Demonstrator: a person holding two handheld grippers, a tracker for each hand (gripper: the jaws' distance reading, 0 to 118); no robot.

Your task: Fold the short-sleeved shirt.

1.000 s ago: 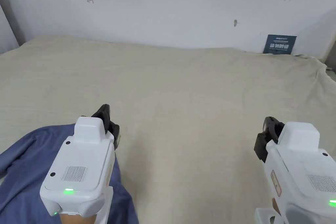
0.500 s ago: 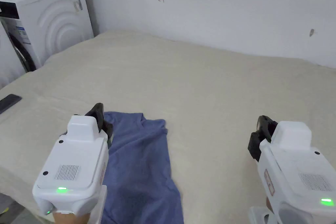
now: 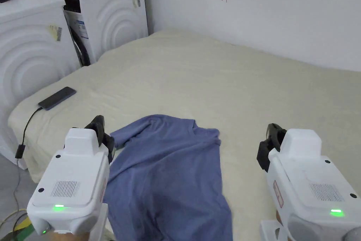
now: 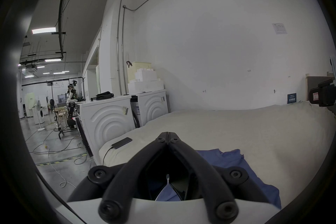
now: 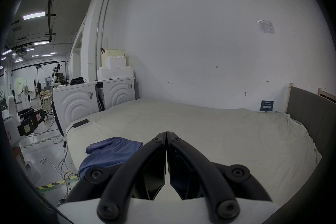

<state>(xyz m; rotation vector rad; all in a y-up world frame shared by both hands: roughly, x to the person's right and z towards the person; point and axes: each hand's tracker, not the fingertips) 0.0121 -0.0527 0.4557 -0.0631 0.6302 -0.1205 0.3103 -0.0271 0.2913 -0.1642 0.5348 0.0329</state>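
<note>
A blue short-sleeved shirt point(image 3: 169, 174) lies rumpled on the near left part of the cream bed point(image 3: 246, 86), its lower part running off the near edge. My left gripper point(image 3: 98, 125) hovers above the shirt's left sleeve, jaws shut with nothing between them point(image 4: 168, 134). My right gripper point(image 3: 271, 130) hangs over bare sheet to the right of the shirt, also shut and empty point(image 5: 166, 133). In the right gripper view the shirt point(image 5: 109, 151) sits left of the jaws. The shirt point(image 4: 245, 171) lies below and right of the left jaws.
A dark phone point(image 3: 57, 97) with a cable lies on the bed's left corner. Two white washing machines point(image 3: 105, 23) stand left of the bed. A white wall runs behind the bed. A grey headboard point(image 5: 312, 118) bounds the right side. Cables lie on the floor point(image 4: 54, 153).
The head camera has swung left, so the shirt, the phone and the washing machines have come into the picture. Both grippers stay shut, held in much the same place before me.
</note>
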